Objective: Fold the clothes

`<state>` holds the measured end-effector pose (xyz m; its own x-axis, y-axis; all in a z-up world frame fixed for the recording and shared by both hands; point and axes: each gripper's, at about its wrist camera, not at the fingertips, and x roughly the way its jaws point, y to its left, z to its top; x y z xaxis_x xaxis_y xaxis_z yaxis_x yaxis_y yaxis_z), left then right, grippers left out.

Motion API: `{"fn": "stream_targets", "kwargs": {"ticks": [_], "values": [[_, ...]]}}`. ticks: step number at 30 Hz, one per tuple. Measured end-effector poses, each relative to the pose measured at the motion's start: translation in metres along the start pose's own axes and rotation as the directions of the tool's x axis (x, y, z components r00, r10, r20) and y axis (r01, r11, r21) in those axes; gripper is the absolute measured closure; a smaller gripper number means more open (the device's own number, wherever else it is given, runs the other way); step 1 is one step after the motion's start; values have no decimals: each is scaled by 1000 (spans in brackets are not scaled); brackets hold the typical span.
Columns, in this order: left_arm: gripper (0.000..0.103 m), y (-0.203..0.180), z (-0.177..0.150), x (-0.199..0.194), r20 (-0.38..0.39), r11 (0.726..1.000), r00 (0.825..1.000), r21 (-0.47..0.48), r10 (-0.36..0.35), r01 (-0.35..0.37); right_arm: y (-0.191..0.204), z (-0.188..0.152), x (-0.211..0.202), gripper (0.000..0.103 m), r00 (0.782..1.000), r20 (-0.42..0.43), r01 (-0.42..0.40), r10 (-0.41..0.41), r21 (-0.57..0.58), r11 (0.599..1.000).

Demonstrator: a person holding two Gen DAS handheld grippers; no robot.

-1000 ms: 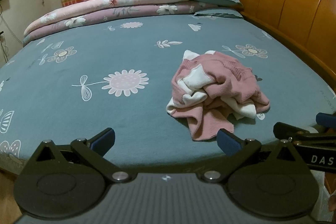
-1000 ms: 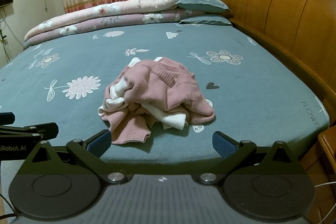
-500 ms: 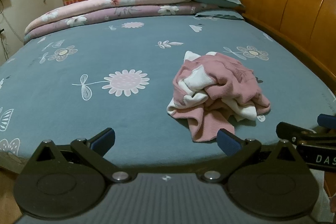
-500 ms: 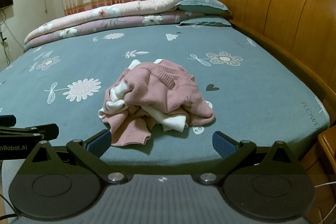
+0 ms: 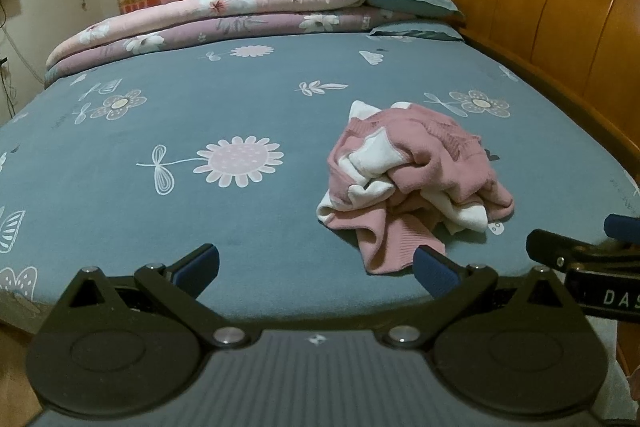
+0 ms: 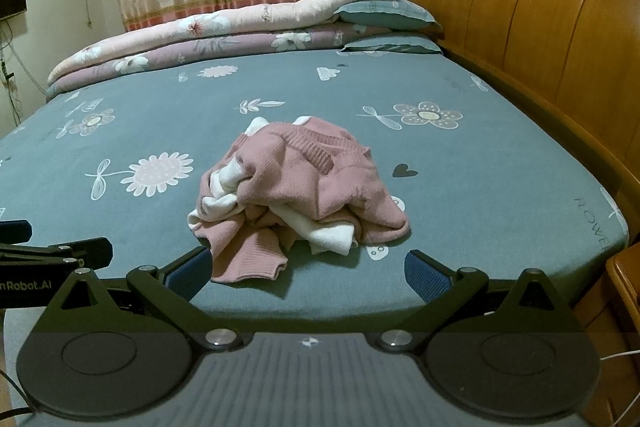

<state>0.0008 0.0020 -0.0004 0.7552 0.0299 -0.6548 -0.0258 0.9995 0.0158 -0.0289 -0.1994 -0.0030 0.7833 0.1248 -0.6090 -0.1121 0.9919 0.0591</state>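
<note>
Just starting: pink and white sweater (image 6: 296, 195) lying in a messy heap on the bed (image 6: 460, 163), not yet spread flat; next, reach in and pull it out flat; left gripper (image 5: 316, 263) and right gripper (image 6: 308, 269) fingers wide apart, holding nothing, near the heap's front edge.

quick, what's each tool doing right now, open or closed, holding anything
Left tool: open, empty, short of the pink and white sweater.
Right tool: open, empty, sweater just ahead between its fingers.
</note>
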Motion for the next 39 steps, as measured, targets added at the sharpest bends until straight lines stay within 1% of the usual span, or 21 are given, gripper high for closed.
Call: {"fn": "stream_targets", "kwargs": {"ticks": [39], "values": [[1, 4, 0, 1, 6, 1000, 1000, -14, 12, -11, 2, 2, 4, 0, 1000, -8, -3, 3, -17, 1000]]}}
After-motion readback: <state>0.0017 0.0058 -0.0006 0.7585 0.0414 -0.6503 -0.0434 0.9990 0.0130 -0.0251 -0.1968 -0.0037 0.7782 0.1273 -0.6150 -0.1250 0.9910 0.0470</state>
